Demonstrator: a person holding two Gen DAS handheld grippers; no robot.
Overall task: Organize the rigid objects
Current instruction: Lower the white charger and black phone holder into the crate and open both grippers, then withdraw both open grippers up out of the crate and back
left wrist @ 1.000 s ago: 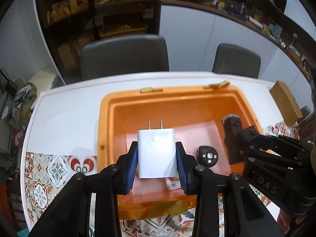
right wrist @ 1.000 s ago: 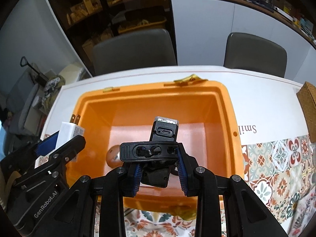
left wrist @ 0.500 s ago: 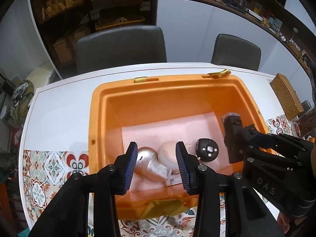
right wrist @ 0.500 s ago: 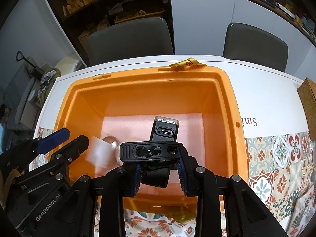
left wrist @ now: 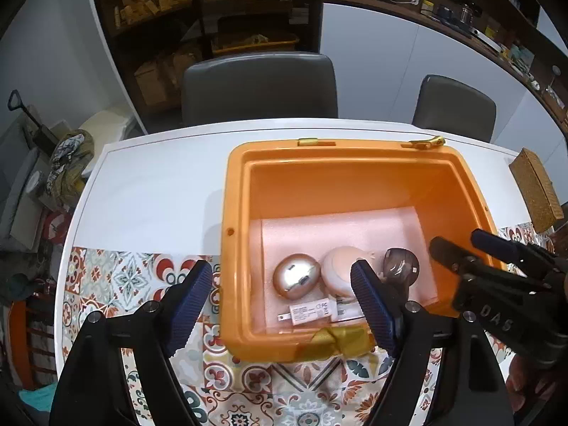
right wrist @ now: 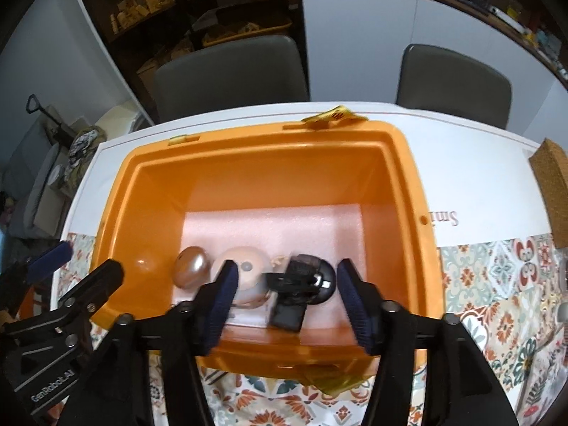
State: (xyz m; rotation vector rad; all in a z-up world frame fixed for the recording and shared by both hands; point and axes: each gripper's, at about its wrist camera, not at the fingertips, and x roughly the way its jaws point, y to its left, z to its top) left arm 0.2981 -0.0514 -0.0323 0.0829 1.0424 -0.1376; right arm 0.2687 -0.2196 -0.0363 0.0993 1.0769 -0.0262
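An orange bin (left wrist: 234, 191) with a pink foam floor stands on the table. In it lie a shiny rose-gold mouse (left wrist: 294, 280), a cream round gadget (left wrist: 337, 266), a dark round gadget (left wrist: 403, 264) and a white charger (left wrist: 309, 314) flat near the front wall. My left gripper (left wrist: 282, 291) hangs over the bin's front left, its jaws opening with nothing pressed between them. My right gripper (right wrist: 289, 284) is also opening; the black device (right wrist: 294, 284) shows blurred below the gap, down among the gadgets, free of the pads.
The white table (left wrist: 159, 184) carries a patterned cloth (left wrist: 117, 277) along its near side. Two grey chairs (left wrist: 259, 85) stand behind it. A woven box (left wrist: 536, 191) sits at the right edge. Yellow tape (left wrist: 337, 340) hangs on the bin's front rim.
The left gripper let go of the white charger, which now lies in the bin, then opened wide. The right gripper opened and the black device dropped out of it into the bin.
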